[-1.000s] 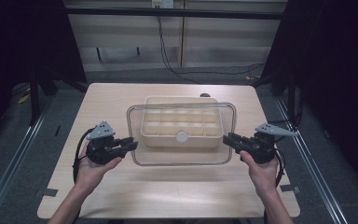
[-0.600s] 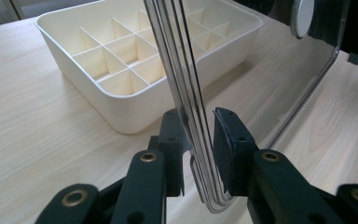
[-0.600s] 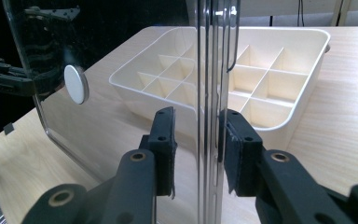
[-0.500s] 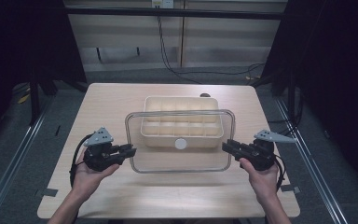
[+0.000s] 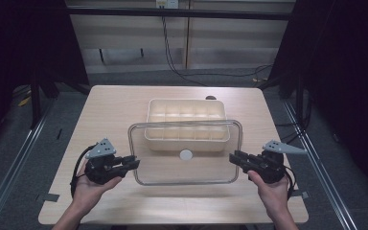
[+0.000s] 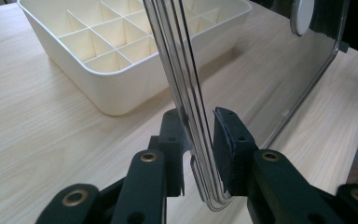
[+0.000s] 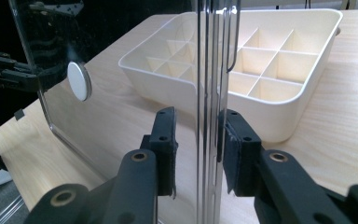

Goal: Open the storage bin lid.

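Both grippers clamped on the clear lid

Left gripper (image 5: 133,163) pinches the clear lid (image 5: 187,167) at its left edge, right gripper (image 5: 234,158) its right edge, lid hanging over the cream divided tray (image 5: 188,125).

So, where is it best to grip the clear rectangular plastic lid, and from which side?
Grip the clear rectangular plastic lid by the thin rims of its two short ends, coming in level from the left and the right. It is wide and flat, so opposite holds keep it steady. The left gripper and right gripper are shut on those rims, beside the cream compartment tray.
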A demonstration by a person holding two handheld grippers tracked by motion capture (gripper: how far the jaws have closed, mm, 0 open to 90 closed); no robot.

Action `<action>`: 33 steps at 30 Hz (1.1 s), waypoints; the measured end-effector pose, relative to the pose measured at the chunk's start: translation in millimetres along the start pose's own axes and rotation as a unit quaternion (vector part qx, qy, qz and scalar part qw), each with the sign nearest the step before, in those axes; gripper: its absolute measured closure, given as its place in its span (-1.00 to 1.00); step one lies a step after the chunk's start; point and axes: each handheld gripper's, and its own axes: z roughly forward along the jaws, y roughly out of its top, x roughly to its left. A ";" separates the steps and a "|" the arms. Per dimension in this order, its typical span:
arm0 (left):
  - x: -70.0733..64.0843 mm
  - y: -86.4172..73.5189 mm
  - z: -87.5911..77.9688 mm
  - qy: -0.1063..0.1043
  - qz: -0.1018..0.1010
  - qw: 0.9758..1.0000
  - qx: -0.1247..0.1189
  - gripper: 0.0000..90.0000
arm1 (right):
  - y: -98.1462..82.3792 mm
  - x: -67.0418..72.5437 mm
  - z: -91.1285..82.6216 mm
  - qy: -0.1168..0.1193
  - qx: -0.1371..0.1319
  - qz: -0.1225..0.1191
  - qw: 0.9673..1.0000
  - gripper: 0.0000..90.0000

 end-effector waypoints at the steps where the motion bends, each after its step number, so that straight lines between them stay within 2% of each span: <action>1: -0.7 -0.5 -0.2 0.000 0.000 1.000 0.003 0.64 | -1.5 0.2 -0.3 0.000 0.001 -0.001 1.000 0.52; 12: -6.2 -11.1 -3.0 -0.002 0.007 1.000 0.022 0.63 | -16.8 5.1 -1.3 0.004 0.015 0.004 1.000 0.52; 19: -7.2 -20.3 -4.8 -0.001 0.002 1.000 0.027 0.63 | -22.9 10.8 -1.4 0.007 0.021 0.002 1.000 0.53; 20: -7.7 -21.9 -4.3 -0.004 -0.004 1.000 0.028 0.63 | -24.1 11.2 -1.4 0.009 0.022 0.004 1.000 0.53; 21: -7.2 -22.8 -4.4 -0.004 -0.001 1.000 0.030 0.63 | -25.4 11.5 -1.2 0.007 0.024 0.003 1.000 0.53; 28: -10.9 -29.6 -2.3 -0.010 -0.009 0.999 0.032 0.63 | -35.0 10.5 -1.1 0.013 0.030 0.013 0.999 0.54; 29: -10.6 -30.3 -2.2 -0.010 -0.004 0.999 0.035 0.63 | -37.4 10.2 -1.3 0.014 0.032 0.015 0.999 0.54; 33: -12.9 -35.1 0.9 -0.011 -0.008 0.999 0.042 0.63 | -43.2 9.4 -0.9 0.012 0.037 0.018 0.999 0.53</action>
